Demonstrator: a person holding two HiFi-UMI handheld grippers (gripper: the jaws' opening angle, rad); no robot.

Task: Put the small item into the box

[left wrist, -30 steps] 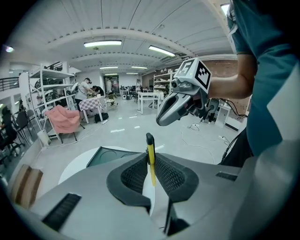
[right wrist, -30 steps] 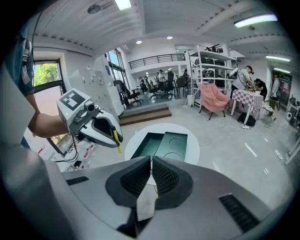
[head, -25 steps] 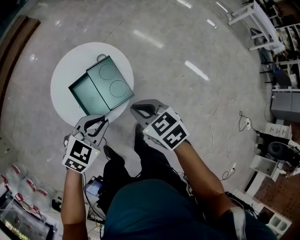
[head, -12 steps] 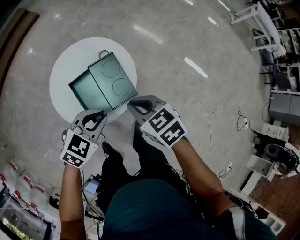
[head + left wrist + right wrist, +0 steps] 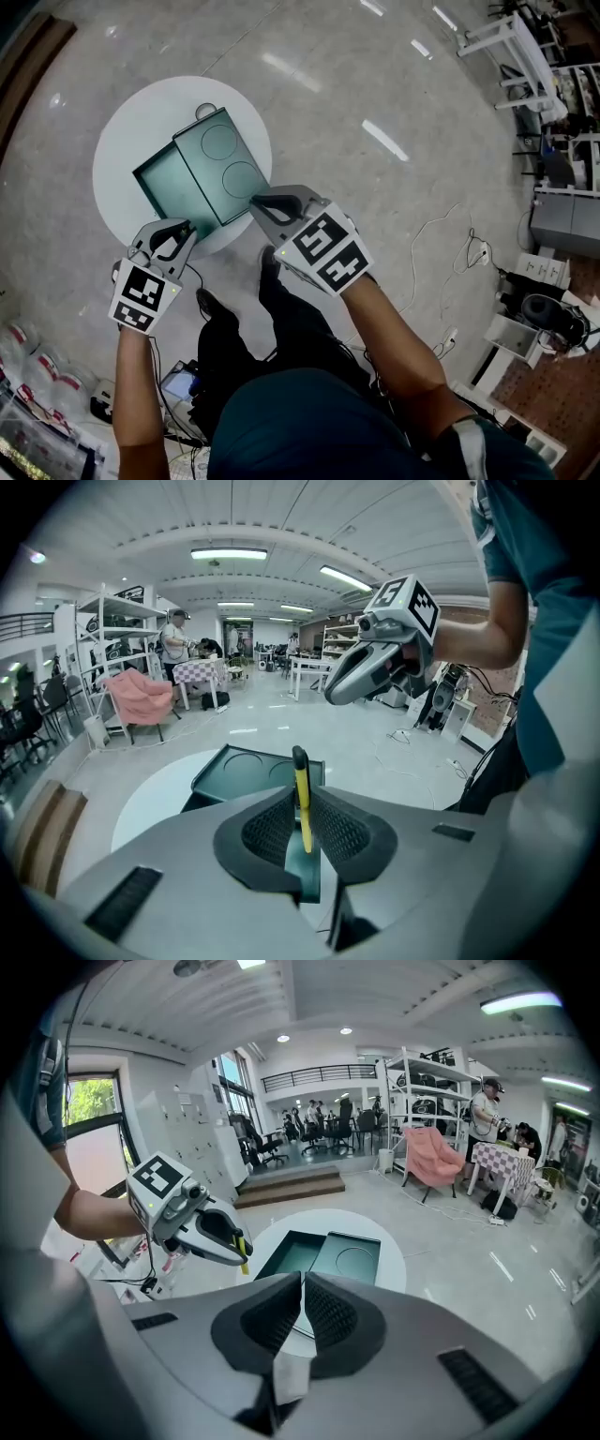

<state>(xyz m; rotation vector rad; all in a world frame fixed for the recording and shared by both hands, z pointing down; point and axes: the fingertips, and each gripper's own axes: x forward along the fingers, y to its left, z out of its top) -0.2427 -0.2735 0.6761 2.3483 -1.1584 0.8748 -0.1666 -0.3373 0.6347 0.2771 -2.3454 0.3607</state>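
A dark green box [image 5: 169, 185] lies open on the round white table [image 5: 127, 131], with its lid [image 5: 227, 159], which has two pressed circles, beside it on the right. My left gripper [image 5: 173, 232] hovers at the table's near edge, shut on a thin yellow item with a black tip [image 5: 302, 803]. The right gripper view shows the same item [image 5: 243, 1259] poking out of those jaws. My right gripper [image 5: 262, 202] is shut with nothing between its pads, its tip by the lid's near right corner. The box [image 5: 292, 1252] and lid [image 5: 350, 1259] lie ahead of it.
Glossy grey floor surrounds the table. The person's legs and shoes [image 5: 214, 307] stand just below it. Cables [image 5: 441, 230] trail on the floor to the right, near shelves and equipment [image 5: 553, 197]. A pink-draped chair [image 5: 139, 696] and people at tables stand far behind.
My left gripper has drifted left along the table's near edge, still holding the yellow item. My right gripper has moved up toward the lid's corner.
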